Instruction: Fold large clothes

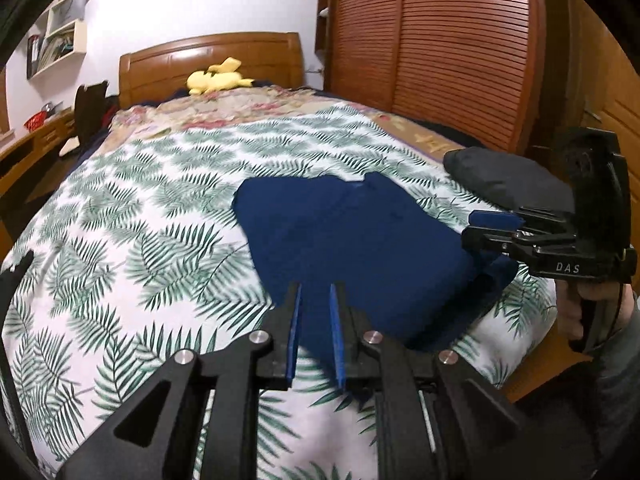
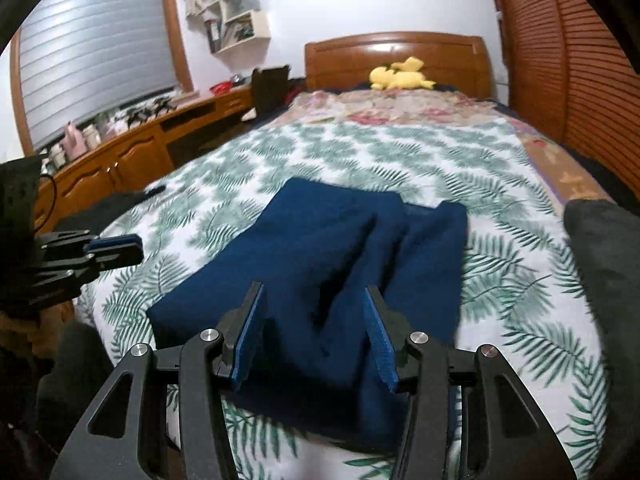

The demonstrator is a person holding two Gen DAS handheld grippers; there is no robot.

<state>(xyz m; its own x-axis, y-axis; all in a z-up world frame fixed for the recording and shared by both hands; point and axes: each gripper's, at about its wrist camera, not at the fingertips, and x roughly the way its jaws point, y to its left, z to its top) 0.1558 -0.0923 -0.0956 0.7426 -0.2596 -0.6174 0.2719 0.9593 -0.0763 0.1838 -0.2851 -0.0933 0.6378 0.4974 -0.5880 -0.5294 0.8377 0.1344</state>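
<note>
Hovering over the bed, I hold both grippers above the folded dark blue garment (image 2: 340, 264), which lies flat on the white bedspread printed with green fern leaves (image 1: 140, 240), near the foot edge closest to me. My left gripper (image 1: 314, 292) points down at the garment's near left edge; its blue-padded fingers (image 1: 295, 320) stand a narrow gap apart, with nothing gripped between them, released from the cloth. My right gripper (image 2: 316, 300) hangs over the middle of the garment, its fingers (image 2: 252, 332) spread wide and clear of the fabric, holding nothing. A long crease runs up the garment's centre in the right wrist view, where two folded panels meet. In the left wrist view my right hand (image 1: 576, 312) shows on its black handle at the bed's right side. A dark grey bundle of cloth (image 1: 500, 176) sits on the bedspread to the right of the garment. A yellow plush toy (image 2: 400, 74) lies by the wooden headboard (image 2: 396, 56) at the far end.
</note>
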